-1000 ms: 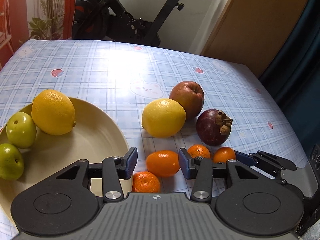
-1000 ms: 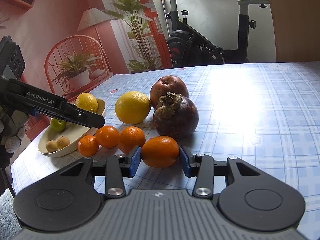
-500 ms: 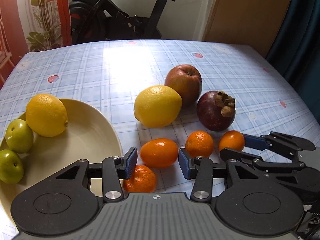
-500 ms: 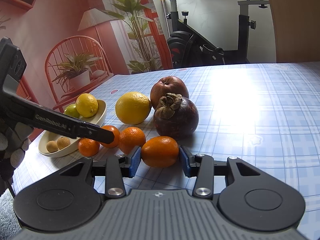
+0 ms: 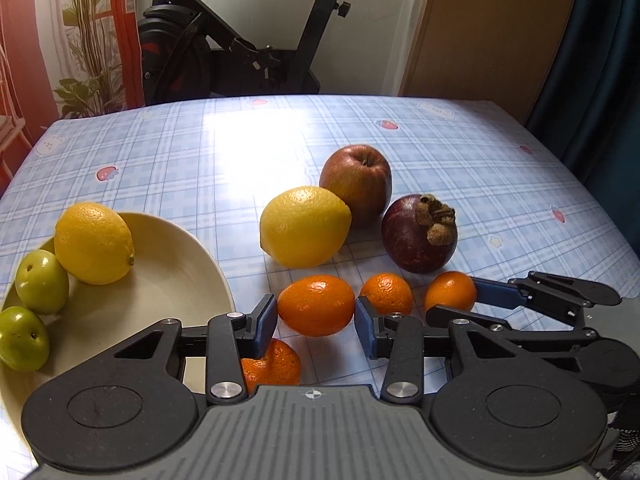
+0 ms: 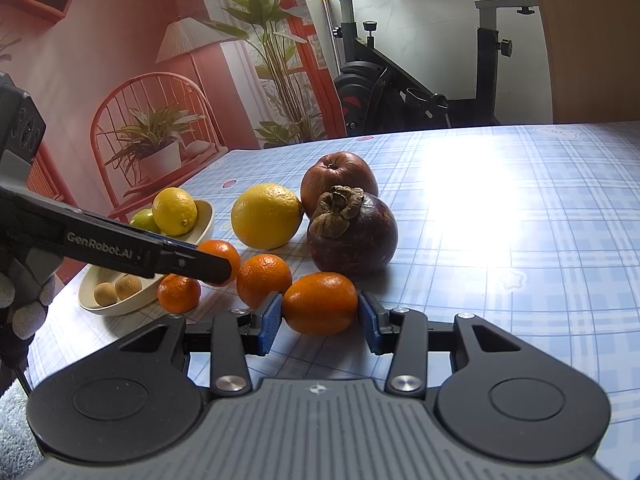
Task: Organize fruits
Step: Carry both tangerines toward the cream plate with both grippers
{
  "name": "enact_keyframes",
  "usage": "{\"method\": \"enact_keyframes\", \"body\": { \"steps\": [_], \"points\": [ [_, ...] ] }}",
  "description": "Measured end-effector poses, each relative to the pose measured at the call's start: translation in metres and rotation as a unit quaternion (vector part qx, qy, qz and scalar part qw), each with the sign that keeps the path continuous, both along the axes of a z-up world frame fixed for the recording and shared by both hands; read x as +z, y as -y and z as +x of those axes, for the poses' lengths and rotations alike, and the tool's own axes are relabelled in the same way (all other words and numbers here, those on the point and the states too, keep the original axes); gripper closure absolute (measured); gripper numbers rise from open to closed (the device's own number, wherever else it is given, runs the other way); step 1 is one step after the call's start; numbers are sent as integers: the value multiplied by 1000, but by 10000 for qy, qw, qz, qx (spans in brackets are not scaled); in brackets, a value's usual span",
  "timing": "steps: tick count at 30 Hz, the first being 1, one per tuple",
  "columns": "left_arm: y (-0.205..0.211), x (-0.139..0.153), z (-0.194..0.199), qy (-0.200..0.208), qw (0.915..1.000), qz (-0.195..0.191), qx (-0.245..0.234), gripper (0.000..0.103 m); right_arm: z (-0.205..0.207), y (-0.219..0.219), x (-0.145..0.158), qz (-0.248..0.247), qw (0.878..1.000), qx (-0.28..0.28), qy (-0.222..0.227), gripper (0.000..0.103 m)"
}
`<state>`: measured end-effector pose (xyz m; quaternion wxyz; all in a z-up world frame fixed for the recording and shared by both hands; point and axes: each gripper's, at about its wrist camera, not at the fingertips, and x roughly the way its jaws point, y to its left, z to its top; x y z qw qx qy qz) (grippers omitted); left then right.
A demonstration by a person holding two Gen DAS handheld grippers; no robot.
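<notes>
Since a second ago the left gripper point(image 5: 316, 322) has slid across the surface point(image 5: 460, 148) and its fingers have just been closing; one mandarin point(image 5: 316, 305) sits between them, pads right at its sides, though firm contact can't be told. Right gripper point(image 6: 319, 320) unmoved, fingers clamped on another mandarin point(image 6: 320, 303) resting on the surface. Two more mandarins lie loose: one between the grippers point(image 5: 386, 294), one under the left gripper by the plate's edge point(image 5: 276, 364). Behind them: lemon point(image 5: 304, 226), apple point(image 5: 356, 180), mangosteen point(image 5: 418, 232), all touching or nearly so. Plate point(image 5: 172, 280) at left holds a second lemon point(image 5: 94, 244) and two green fruits point(image 5: 42, 282).

Step in hand, as I judge it: picking up mandarins, one per gripper. Next move calls for the left fingers to finish closing, then both to lift clear without nudging the neighbours and carry toward the plate.
</notes>
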<state>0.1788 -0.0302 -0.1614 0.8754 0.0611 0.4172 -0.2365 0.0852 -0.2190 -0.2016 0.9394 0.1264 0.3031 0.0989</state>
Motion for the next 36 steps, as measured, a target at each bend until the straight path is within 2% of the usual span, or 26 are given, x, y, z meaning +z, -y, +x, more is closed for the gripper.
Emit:
{"method": "enact_keyframes", "body": {
  "steps": [7, 12, 15, 18, 23, 26, 30, 33, 36],
  "points": [
    [-41, 26, -10, 180, 9988, -278, 374, 59, -3, 1, 1, 42, 10000, 13, 84, 59],
    [-101, 48, -11, 338, 9919, -503, 1114, 59, -7, -1, 4, -18, 9998, 37, 208, 59],
    [-129, 53, -15, 445, 9874, -389, 1468, 59, -8, -7, 5, -143, 9996, 84, 248, 59],
    [-148, 48, -15, 324, 9852, -438, 1627, 59, -7, -13, 7, -223, 9992, 157, 278, 59],
    [-160, 36, -14, 185, 9847, -361, 1694, 59, 1, -31, 19, -384, 9976, 445, 364, 59],
    [-158, 27, -17, 240, 9862, -180, 1626, 58, 11, -46, 29, -682, 9937, 721, 513, 59],
    [-154, 19, -16, 341, 9889, 68, 1445, 58, 32, -64, 35, -854, 9895, 1055, 493, 59],
    [-159, 14, -14, 338, 9884, 153, 1472, 58, 51, -86, 39, -1022, 9836, 1413, 454, 59],
    [-165, 13, -12, 284, 9885, 79, 1484, 58, 70, -112, 37, -1274, 9742, 1812, 437, 59]
  ]
}}
